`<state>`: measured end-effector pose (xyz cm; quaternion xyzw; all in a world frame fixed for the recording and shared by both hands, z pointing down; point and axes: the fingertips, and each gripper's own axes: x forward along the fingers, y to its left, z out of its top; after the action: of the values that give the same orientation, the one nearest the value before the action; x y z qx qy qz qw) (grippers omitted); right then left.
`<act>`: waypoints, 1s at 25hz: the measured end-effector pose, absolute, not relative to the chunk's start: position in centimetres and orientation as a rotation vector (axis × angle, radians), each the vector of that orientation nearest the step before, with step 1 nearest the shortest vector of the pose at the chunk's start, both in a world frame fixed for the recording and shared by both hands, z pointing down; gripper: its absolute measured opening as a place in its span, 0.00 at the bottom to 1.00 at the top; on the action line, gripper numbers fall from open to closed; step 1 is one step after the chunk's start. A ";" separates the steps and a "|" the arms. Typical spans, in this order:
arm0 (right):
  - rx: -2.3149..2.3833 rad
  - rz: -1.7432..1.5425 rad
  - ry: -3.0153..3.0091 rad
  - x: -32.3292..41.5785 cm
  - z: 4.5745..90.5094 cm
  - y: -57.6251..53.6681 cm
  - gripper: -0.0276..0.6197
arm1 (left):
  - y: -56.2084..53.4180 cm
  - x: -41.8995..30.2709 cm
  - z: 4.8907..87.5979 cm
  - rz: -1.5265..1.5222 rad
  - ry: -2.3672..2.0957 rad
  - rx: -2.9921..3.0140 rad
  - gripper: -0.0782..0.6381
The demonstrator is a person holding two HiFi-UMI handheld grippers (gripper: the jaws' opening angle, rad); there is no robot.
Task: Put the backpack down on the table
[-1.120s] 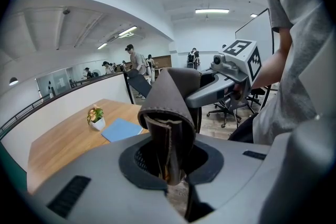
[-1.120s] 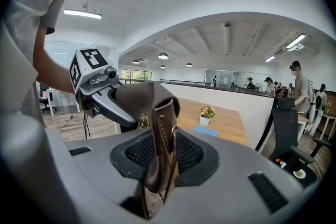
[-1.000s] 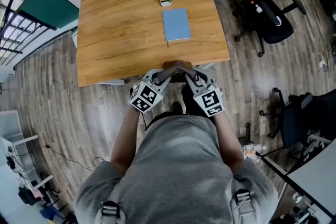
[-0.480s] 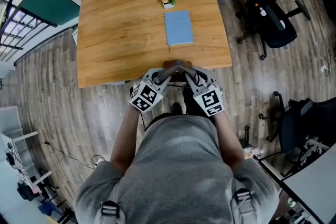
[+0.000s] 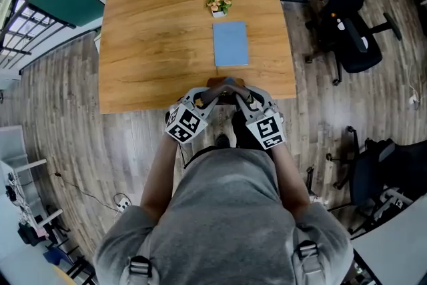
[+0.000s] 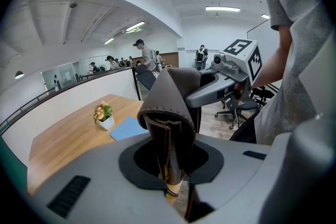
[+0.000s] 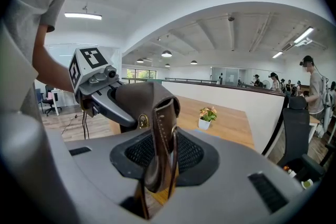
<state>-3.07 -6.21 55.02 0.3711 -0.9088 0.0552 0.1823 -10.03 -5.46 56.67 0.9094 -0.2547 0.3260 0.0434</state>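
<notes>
Brown backpack, hanging, long axis vertical

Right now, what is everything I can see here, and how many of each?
table: one, light wood, middle of the room
notebook: one, blue, on the table
potted flowers: one, white pot, on the table just beyond the notebook
office chairs: at least two, black, on the floor right of the table
people: several, far off in the background
backpack: one, brown leather, held at the table's near edge
left gripper: one, grey, shut on the backpack
right gripper: one, grey, shut on the backpack
shirt: one, grey, on the person
</notes>
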 end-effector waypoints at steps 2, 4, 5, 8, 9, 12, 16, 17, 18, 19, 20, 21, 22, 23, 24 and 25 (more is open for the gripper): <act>1.028 0.155 -2.572 -2.8 55.1 -7.3 0.20 | -6.4 -9.7 56.7 1.003 -0.791 2.773 0.20; 1.007 0.151 -2.578 -2.7 55.2 -8.4 0.20 | -7.3 -9.6 56.8 1.005 -0.807 2.762 0.20; 0.997 0.151 -2.581 -2.7 55.2 -8.9 0.20 | -7.7 -9.6 56.8 1.006 -0.814 2.756 0.21; 0.969 0.158 -2.591 -2.9 55.5 -10.3 0.20 | -8.9 -9.7 57.0 1.014 -0.826 2.735 0.21; 0.960 0.161 -2.593 -2.9 55.6 -10.8 0.20 | -9.4 -9.7 57.1 1.019 -0.828 2.729 0.21; 0.940 0.165 -2.594 -2.9 56.0 -12.2 0.20 | -10.8 -9.7 57.5 1.031 -0.833 2.713 0.21; 0.914 0.174 -2.591 -2.1 56.4 -13.8 0.20 | -12.4 -9.0 58.0 1.046 -0.823 2.701 0.21; 0.906 0.177 -2.591 -1.9 56.4 -14.2 0.20 | -12.8 -8.8 58.1 1.054 -0.820 2.701 0.21; 0.898 0.177 -2.591 -1.7 56.4 -14.6 0.20 | -13.2 -8.6 58.1 1.061 -0.818 2.700 0.21; 0.891 0.176 -2.590 -1.6 56.5 -15.0 0.20 | -13.6 -8.5 58.2 1.066 -0.818 2.699 0.21; 0.883 0.173 -2.588 -1.5 56.6 -15.5 0.20 | -14.0 -8.4 58.3 1.069 -0.821 2.695 0.22; 0.874 0.170 -2.586 -1.4 56.7 -15.8 0.20 | -14.4 -8.3 58.5 1.069 -0.824 2.690 0.22; 0.863 0.168 -2.583 -1.3 56.9 -16.2 0.20 | -14.6 -8.2 58.7 1.066 -0.828 2.683 0.22; 0.850 0.166 -2.581 -1.3 57.0 -16.5 0.20 | -14.9 -8.1 58.9 1.064 -0.833 2.675 0.22; 0.836 0.164 -2.579 -1.2 57.2 -16.8 0.20 | -15.1 -8.0 59.1 1.062 -0.839 2.666 0.22; 0.821 0.160 -2.579 -1.2 57.3 -17.0 0.20 | -15.3 -8.0 59.3 1.062 -0.846 2.657 0.22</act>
<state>-1.19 -17.05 57.32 0.2957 -0.9293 0.0577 0.2137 -7.95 -15.32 59.29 0.8877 -0.2825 0.3549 0.0786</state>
